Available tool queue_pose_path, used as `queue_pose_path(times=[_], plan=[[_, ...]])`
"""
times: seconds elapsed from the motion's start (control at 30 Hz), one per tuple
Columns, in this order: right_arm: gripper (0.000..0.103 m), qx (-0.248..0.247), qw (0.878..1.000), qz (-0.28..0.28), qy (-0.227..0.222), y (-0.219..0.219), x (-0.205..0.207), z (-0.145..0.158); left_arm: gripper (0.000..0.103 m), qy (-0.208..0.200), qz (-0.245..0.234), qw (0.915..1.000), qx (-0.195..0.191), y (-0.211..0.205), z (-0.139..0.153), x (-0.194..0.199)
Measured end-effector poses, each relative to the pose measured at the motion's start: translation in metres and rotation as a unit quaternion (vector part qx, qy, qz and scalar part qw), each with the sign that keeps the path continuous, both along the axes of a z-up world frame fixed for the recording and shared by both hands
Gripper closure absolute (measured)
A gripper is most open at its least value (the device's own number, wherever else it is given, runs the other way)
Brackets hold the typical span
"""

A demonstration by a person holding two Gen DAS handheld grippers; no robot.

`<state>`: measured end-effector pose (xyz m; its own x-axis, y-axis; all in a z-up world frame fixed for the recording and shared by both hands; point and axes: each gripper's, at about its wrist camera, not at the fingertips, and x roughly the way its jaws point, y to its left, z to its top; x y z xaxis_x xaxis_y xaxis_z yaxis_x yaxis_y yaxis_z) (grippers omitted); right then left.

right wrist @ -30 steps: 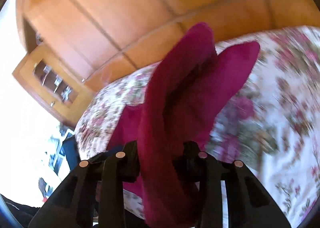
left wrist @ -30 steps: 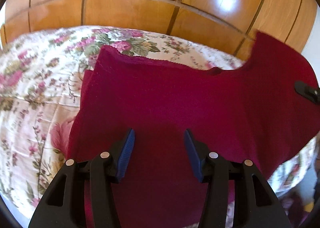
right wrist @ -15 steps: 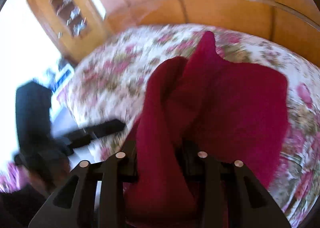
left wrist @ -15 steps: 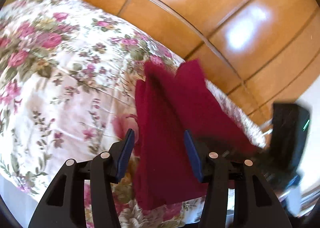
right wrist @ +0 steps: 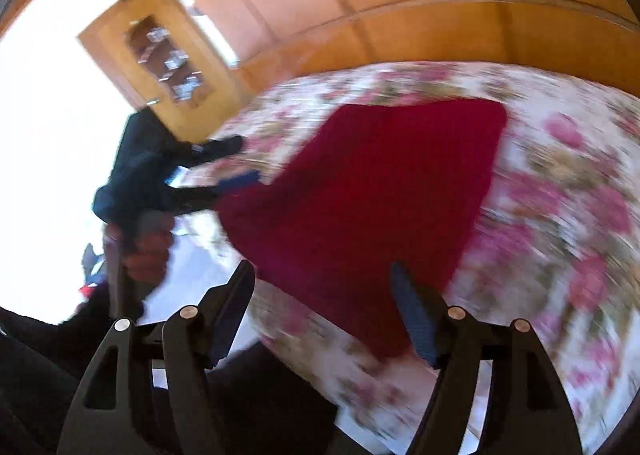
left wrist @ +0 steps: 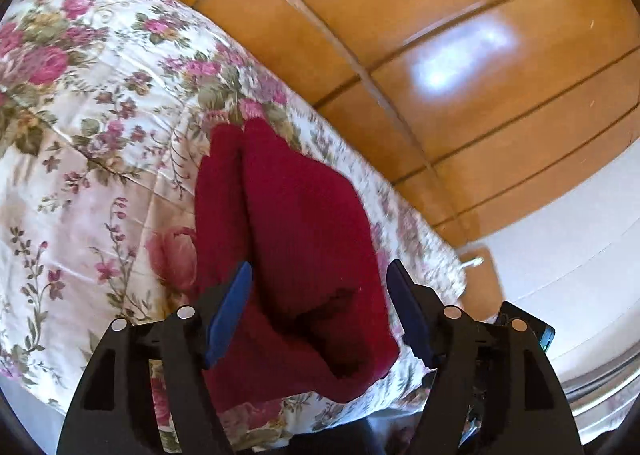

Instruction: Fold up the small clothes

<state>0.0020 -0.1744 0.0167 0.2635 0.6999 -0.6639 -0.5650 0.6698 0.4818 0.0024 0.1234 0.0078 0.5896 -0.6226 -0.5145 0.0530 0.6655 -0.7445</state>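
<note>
A floral bedspread (left wrist: pixel 88 159) carried the crimson garment (right wrist: pixel 380 191), folded and lying flat near the bed's edge. The left gripper (left wrist: pixel 318 315) and right gripper (right wrist: pixel 322 313) were both opening, pads clear of the cloth. The release would go best lifted straight off, without dragging. One fold, possibly a sleeve, bulged.

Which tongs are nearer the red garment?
Left. Left tongs are opening astride the red garment, its fold between them. Right tongs are opening just off its near edge.
</note>
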Motion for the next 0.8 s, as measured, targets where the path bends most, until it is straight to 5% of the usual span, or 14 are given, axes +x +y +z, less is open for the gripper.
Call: queue_pose_path(times=[0.13,0.27,0.3,0.37,0.47,0.53,0.6,0.73,0.8], plan=[[0.033,-0.049,0.998,-0.024,-0.038,-0.008,-0.011,-0.004,0.033,0.037,-0.047,0.9979,0.023,-0.023,-0.001,0.006],[0.040,-0.065,0.995,-0.007,-0.072,0.017,-0.015,-0.002,0.032,0.033,-0.054,0.9947,0.081,-0.044,0.002,0.004],[0.041,-0.065,0.995,0.005,-0.072,0.027,-0.016,-0.005,0.055,0.026,-0.056,0.9939,0.092,-0.046,0.004,0.001],[0.045,-0.084,0.994,0.027,-0.072,0.045,-0.020,-0.013,0.081,0.017,-0.056,0.9896,0.132,-0.049,0.005,-0.006],[0.046,-0.102,0.992,0.050,-0.061,0.051,-0.026,-0.035,0.089,0.040,-0.031,0.9849,0.166,-0.034,-0.016,-0.018],[0.046,-0.108,0.992,0.049,-0.046,0.049,-0.026,-0.052,0.095,0.074,-0.019,0.9848,0.156,-0.022,-0.041,-0.027],[0.046,-0.096,0.994,0.044,-0.040,0.046,-0.026,-0.055,0.095,0.084,-0.005,0.9896,0.116,-0.012,-0.062,-0.037],[0.045,-0.092,0.994,0.041,-0.035,0.044,-0.020,-0.048,0.089,0.065,0.017,0.9946,0.079,-0.002,-0.052,-0.044],[0.045,-0.080,0.995,0.043,-0.027,0.039,-0.017,-0.041,0.070,0.057,0.019,0.9932,0.100,-0.003,-0.040,-0.042]])
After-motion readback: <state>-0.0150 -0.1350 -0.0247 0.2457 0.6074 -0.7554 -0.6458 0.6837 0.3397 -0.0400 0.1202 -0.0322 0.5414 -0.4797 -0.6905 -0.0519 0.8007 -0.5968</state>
